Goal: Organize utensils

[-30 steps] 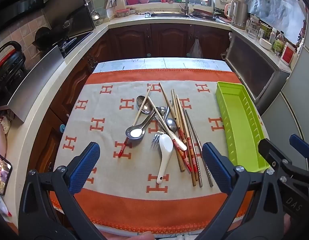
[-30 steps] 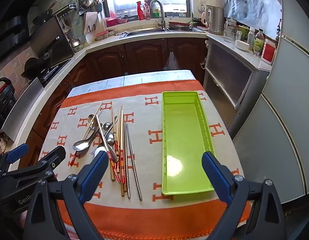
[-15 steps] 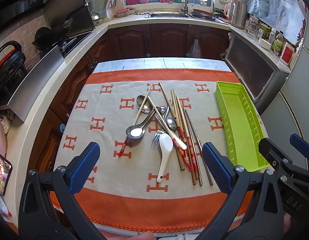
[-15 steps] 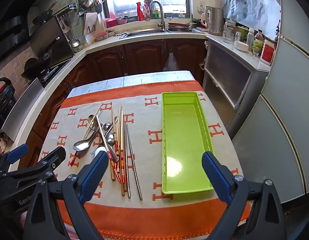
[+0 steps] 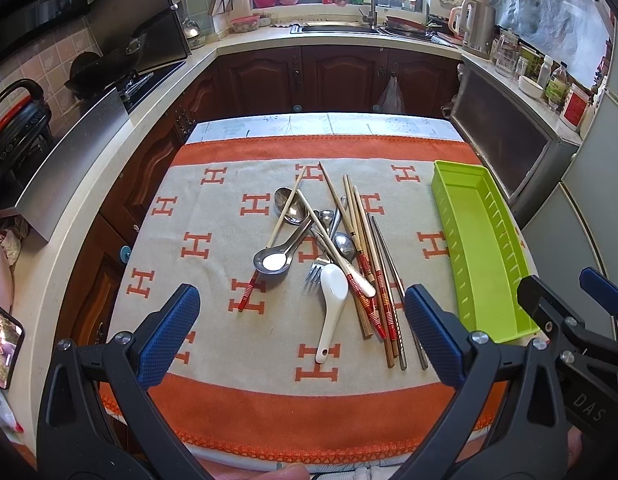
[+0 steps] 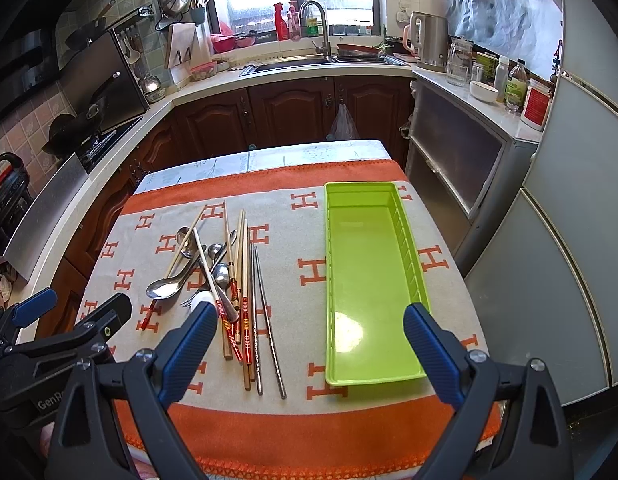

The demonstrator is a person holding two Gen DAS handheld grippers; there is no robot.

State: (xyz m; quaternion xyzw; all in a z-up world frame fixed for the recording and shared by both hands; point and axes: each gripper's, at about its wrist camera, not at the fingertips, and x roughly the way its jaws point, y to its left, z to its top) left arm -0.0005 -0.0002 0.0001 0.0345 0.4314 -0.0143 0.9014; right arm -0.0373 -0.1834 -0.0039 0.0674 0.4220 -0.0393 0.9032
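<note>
Left wrist view: both grippers' jaws released over the cloth's near edge — utensil pile (image 5: 333,256) well apart from green tray (image 5: 465,184).

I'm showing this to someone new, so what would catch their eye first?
Probably the tangled heap of utensils mid-cloth: chopsticks, metal spoons, a fork and a white ceramic spoon. Next, the bright green tray lying empty to its right. Both claws, left and right, hover open at the table's near edge.
</note>
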